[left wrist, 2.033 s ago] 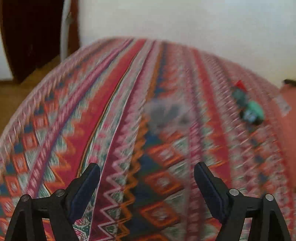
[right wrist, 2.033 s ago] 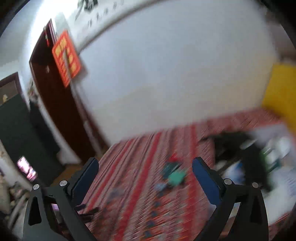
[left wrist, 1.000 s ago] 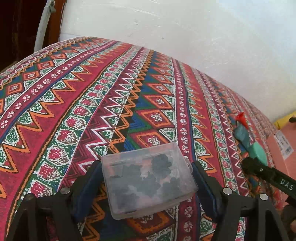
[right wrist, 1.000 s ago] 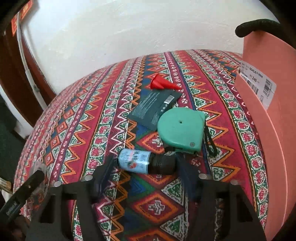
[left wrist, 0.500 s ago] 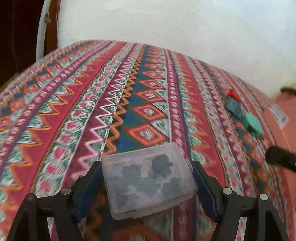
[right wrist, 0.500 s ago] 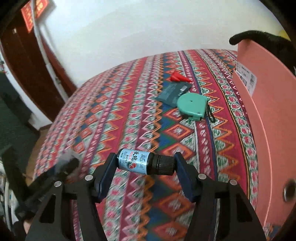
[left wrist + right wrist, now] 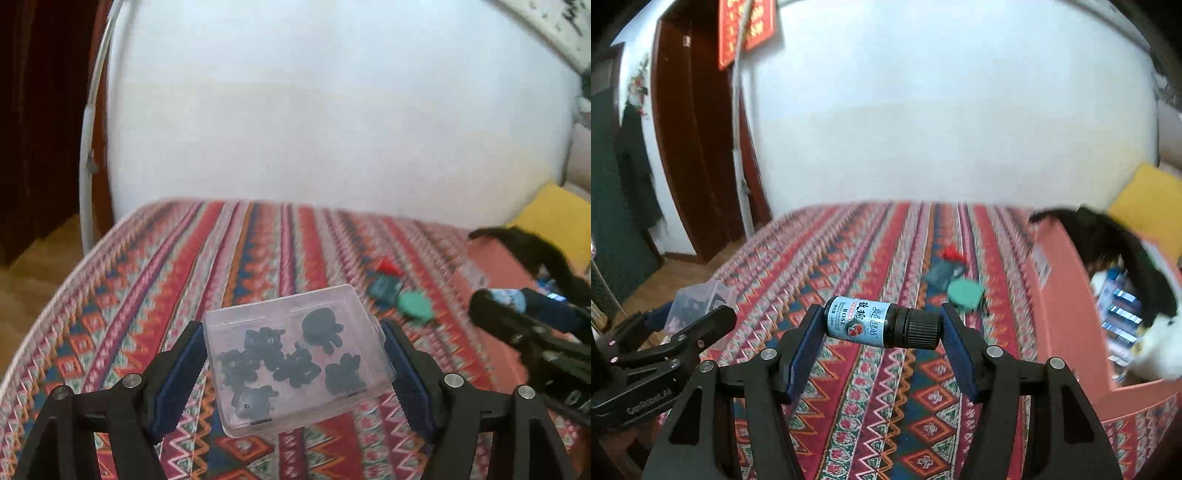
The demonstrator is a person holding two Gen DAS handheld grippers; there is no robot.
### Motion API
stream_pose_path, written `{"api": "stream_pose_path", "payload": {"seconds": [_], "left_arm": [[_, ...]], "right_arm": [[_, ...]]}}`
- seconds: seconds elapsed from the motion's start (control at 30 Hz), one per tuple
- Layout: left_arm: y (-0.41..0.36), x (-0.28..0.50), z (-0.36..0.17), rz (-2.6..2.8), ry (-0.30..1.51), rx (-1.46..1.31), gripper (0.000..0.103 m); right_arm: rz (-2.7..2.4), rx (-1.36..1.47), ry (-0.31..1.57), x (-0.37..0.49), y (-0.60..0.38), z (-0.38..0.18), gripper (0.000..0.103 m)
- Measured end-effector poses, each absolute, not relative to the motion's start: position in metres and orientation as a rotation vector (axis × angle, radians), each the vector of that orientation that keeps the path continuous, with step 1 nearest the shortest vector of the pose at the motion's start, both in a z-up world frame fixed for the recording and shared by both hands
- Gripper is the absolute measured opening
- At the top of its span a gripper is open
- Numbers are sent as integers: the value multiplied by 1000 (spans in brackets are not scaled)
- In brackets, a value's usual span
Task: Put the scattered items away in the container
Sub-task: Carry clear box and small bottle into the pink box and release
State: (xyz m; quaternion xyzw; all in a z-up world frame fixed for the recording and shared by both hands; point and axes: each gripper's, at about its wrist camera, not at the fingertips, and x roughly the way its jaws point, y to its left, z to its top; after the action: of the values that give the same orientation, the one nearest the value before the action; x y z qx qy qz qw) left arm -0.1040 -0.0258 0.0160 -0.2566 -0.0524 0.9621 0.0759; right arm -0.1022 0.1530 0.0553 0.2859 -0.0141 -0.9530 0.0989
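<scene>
My left gripper [image 7: 293,354] is shut on a clear plastic box [image 7: 297,356] of small black pieces, held above the patterned cloth. My right gripper [image 7: 882,326] is shut on a small dark bottle with a blue rose label [image 7: 881,326], held sideways above the cloth. The pink container [image 7: 1067,306] with a black handle stands at the right; it also shows in the left wrist view [image 7: 495,262]. A green tape measure [image 7: 964,291], a dark packet [image 7: 940,272] and a red cone [image 7: 951,253] lie on the cloth beside it. The left gripper and box show at the left of the right wrist view [image 7: 698,299].
The cloth covers a surface [image 7: 871,236] whose left and far edges drop to a wooden floor [image 7: 676,273]. A white wall [image 7: 923,129] is behind, a dark door [image 7: 690,147] at the left, a yellow cushion [image 7: 1145,199] at the far right. Several boxes lie inside the container [image 7: 1119,306].
Both grippers have lifted their objects higher off the cloth and tilted up toward the wall. The right gripper with the bottle now appears at the right of the left wrist view.
</scene>
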Motion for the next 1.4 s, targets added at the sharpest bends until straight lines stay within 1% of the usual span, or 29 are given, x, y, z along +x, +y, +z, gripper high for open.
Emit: {"api": "stream_pose_path", "payload": {"seconds": [0.17, 0.33, 0.43, 0.57, 0.63, 0.7, 0.8, 0.87, 0.93, 1.0, 1.03, 1.07, 1.17, 1.3, 1.4], "left_arm": [[2, -96, 52, 2845, -144, -673, 79], [56, -100, 90, 2763, -106, -575, 79], [100, -105, 109, 2691, -69, -525, 79], [173, -115, 130, 2574, -17, -481, 79], [210, -122, 136, 2523, 11, -484, 79], [245, -134, 133, 2475, 47, -516, 79], [290, -154, 116, 2424, 105, -589, 79], [316, -169, 94, 2363, 145, -689, 80], [333, -182, 74, 2314, 150, -785, 80], [337, -184, 63, 2294, 152, -812, 80], [334, -183, 62, 2301, 157, -802, 80], [330, -181, 61, 2313, 164, -788, 81], [307, -173, 69, 2394, 151, -751, 89], [271, -156, 88, 2511, 122, -691, 100], [251, -148, 96, 2527, 122, -659, 100]], "right_arm": [[-2870, 708, -29, -79, 160, 83, 66], [-2988, 539, -90, -57, 201, 122, 66], [-3097, 416, -168, -45, 245, 149, 66], [-3266, 248, -340, -35, 327, 182, 66], [-3316, 215, -435, -34, 368, 197, 66], [-3337, 231, -532, -38, 408, 204, 66], [-3372, 284, -631, -54, 452, 196, 66], [-3347, 335, -734, -70, 480, 182, 66], [-3271, 407, -876, -89, 510, 161, 68], [-3212, 516, -1018, -108, 530, 139, 98], [-3198, 552, -1062, -113, 537, 131, 100], [-3200, 562, -1064, -114, 539, 129, 100], [-3217, 568, -1054, -113, 539, 128, 100], [-3235, 527, -979, -106, 517, 142, 100], [-3235, 489, -891, -98, 482, 154, 100]]}}
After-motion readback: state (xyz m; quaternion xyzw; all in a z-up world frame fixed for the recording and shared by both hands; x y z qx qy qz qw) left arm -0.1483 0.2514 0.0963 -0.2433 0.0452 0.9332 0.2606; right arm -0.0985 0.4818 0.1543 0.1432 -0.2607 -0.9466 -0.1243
